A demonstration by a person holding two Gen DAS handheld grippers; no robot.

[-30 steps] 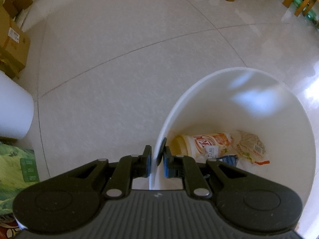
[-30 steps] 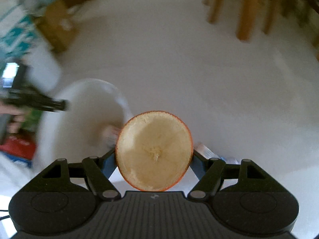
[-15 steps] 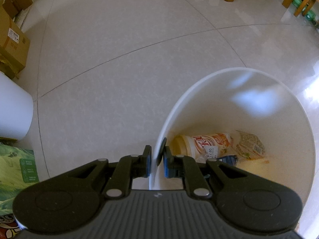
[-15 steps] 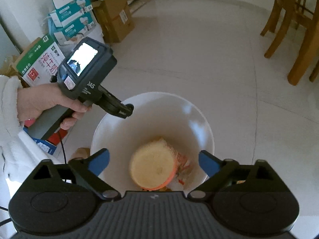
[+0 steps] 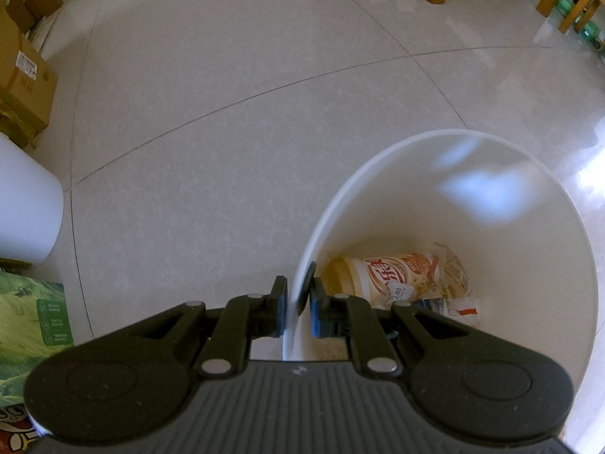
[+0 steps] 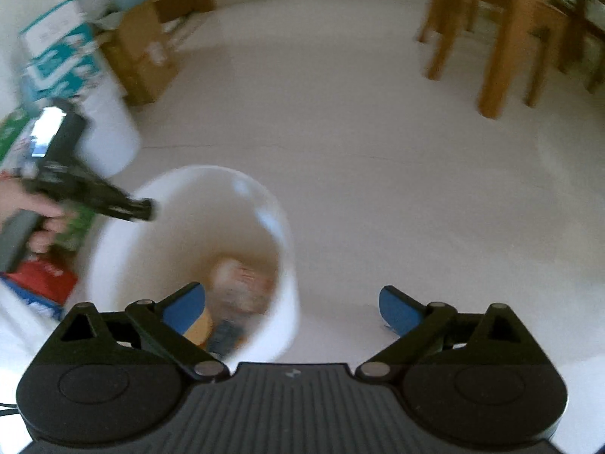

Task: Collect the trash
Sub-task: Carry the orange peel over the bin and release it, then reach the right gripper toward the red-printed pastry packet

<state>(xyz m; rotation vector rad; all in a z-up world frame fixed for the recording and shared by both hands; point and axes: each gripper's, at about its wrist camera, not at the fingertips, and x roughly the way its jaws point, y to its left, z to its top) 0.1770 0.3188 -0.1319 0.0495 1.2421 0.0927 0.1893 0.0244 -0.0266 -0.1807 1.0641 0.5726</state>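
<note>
Trash is lying at the bottom of a white bin [image 5: 491, 227] that is standing on the pale tiled floor [image 5: 227, 132]. Inside the bin, a printed paper cup [image 5: 385, 272] is lying on its side, touching a crumpled clear wrapper [image 5: 453, 276] beside it. In the right wrist view the same contents are showing only as a blur, with an orange-yellow piece [image 6: 198, 327] just behind the left blue pad.

The left gripper [image 5: 297, 299] is pointing steeply down, and its fingers [image 5: 280, 302] are pinching the near wall of the bin at the rim, one pad outside and one inside. A hand [image 6: 34, 219] is gripping that tool's handle, seen at the left edge of the right wrist view.

The right gripper [image 6: 293, 308] is hanging above the bin's near right side with its fingers [image 6: 399, 308] spread wide and nothing between them; the left pad is sitting over the bin's opening and the right pad over bare floor.

Cardboard boxes [image 5: 22, 75] are standing along the far left edge of the floor, next to a white cylinder [image 5: 26, 208] and a green printed box [image 5: 26, 325]. Wooden furniture legs [image 6: 503, 49] are standing toward the far right corner of the floor, well apart from the bin.
</note>
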